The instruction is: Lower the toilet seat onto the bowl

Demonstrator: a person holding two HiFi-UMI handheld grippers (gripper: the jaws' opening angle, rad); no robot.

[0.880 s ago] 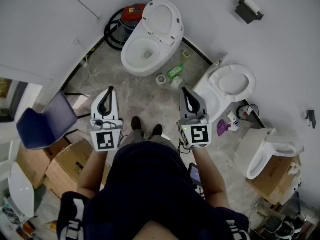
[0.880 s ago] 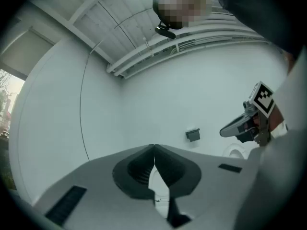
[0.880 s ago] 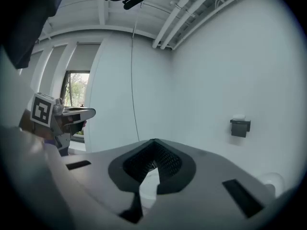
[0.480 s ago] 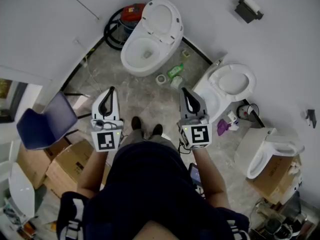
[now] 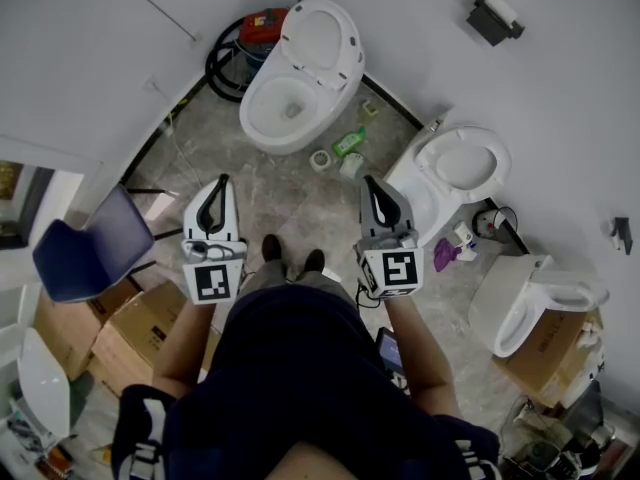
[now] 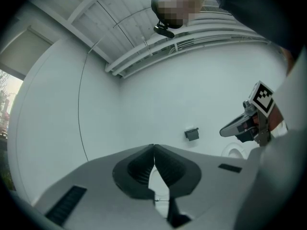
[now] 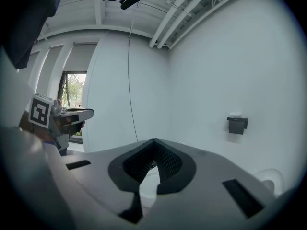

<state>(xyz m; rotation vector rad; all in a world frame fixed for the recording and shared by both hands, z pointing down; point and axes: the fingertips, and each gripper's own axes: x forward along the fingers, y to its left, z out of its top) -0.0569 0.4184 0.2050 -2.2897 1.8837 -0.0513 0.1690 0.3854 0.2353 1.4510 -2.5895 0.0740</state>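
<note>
Approach step, well short of the toilet [image 5: 285, 103], left gripper [image 5: 220, 182] and right gripper [image 5: 368, 182] pressed together, empty; next probably calls for reaching its raised seat [image 5: 322, 40].

the far toilet [image 5: 285, 108] stands by the wall, its seat [image 5: 322, 38] raised behind the bowl. a coiled hose [image 5: 222, 68] lies just left of it. a bottle [image 5: 350, 143] and a tape roll [image 5: 321, 159] lie on the floor before it, to the right. a second toilet [image 5: 455, 168] stands further right, with a third toilet [image 5: 540, 303] beyond. a chair [image 5: 85, 253] and cardboard boxes [image 5: 135, 333] stand well before it, to the left.
</note>
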